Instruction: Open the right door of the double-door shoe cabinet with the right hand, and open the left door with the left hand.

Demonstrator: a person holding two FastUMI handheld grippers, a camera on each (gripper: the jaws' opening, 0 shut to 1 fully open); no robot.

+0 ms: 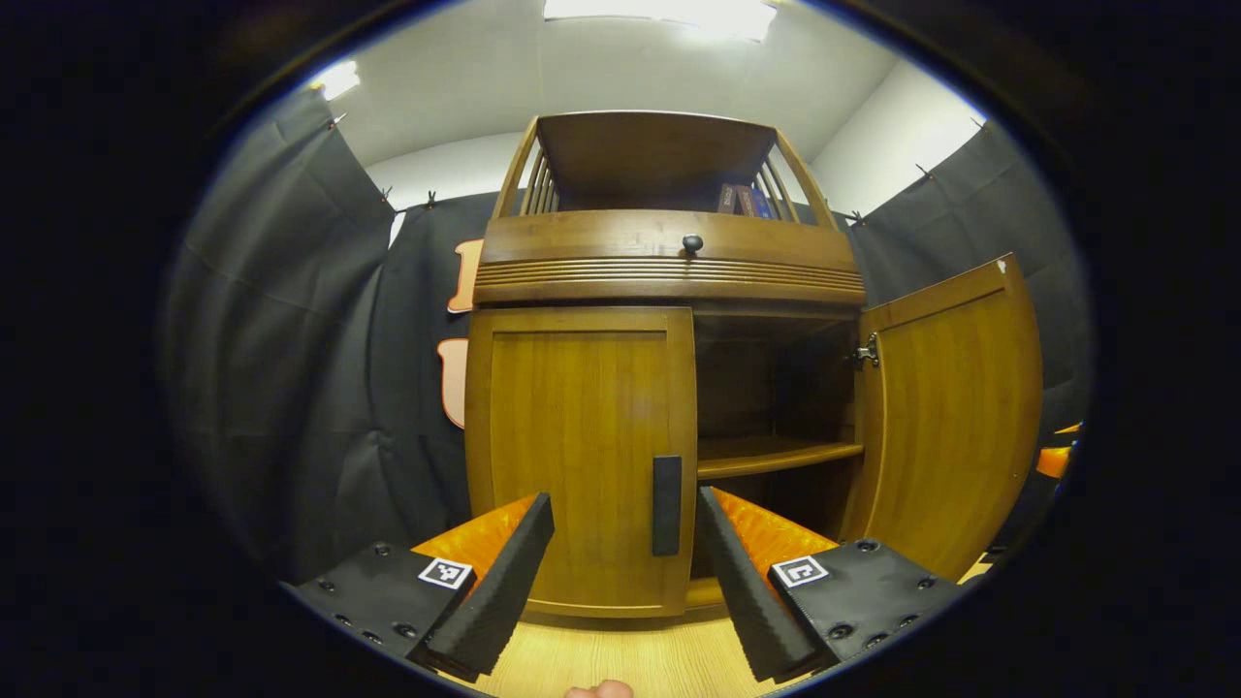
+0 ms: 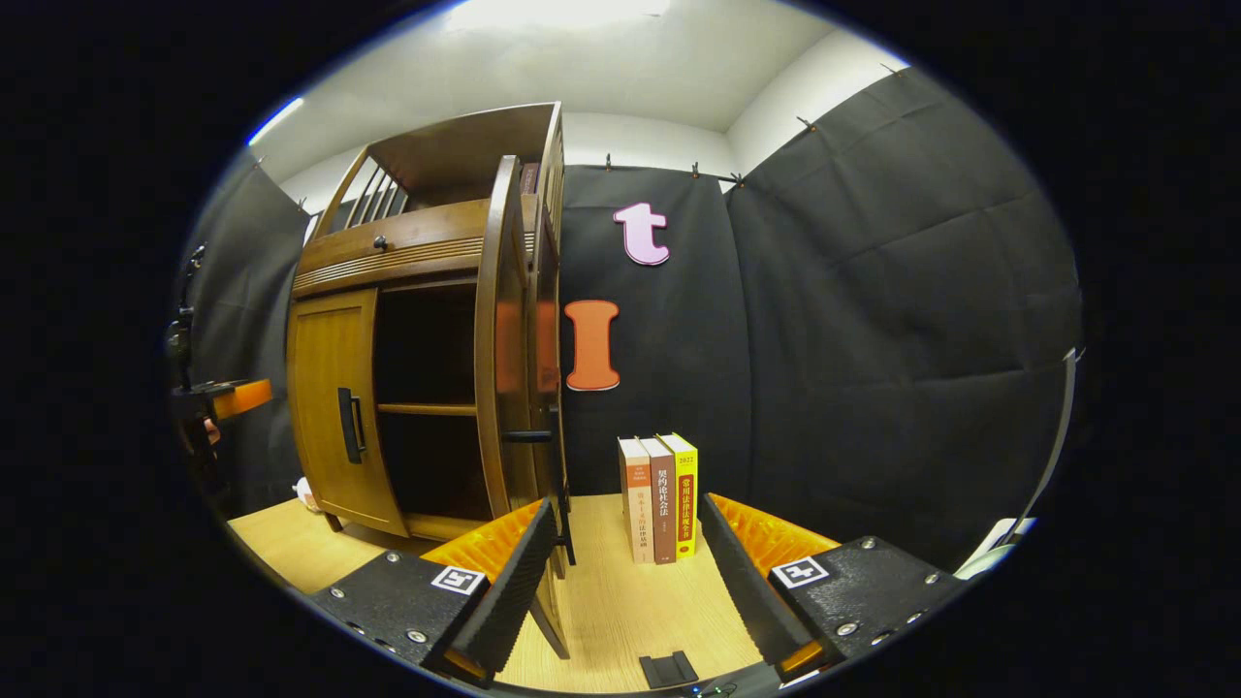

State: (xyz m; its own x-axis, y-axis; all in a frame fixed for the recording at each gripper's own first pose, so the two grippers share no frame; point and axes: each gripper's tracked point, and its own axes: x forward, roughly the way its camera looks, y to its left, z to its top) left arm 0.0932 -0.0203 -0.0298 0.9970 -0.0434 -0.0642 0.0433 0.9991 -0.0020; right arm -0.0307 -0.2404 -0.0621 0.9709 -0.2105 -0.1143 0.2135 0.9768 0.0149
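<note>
Left tool [image 1: 625, 543]: released, jaws spread wide, grasping nothing; it faces the shoe cabinet [image 1: 669, 262] from near.
Left door [image 1: 580, 456]: closed, straight ahead of the left tool; its dark handle [image 1: 666, 505] sits between the two fingers, untouched.
Right door [image 1: 955, 417]: swung open, ahead and to the right of the left tool; an inner shelf [image 1: 776, 453] shows in the gap.
Right tool [image 2: 625, 548]: released, jaws apart, grasping nothing; the open right door's edge [image 2: 490, 368] stands just ahead on its left.
Books [image 2: 659, 499]: upright on the counter [image 2: 620, 601], ahead between the right tool's fingers.
</note>
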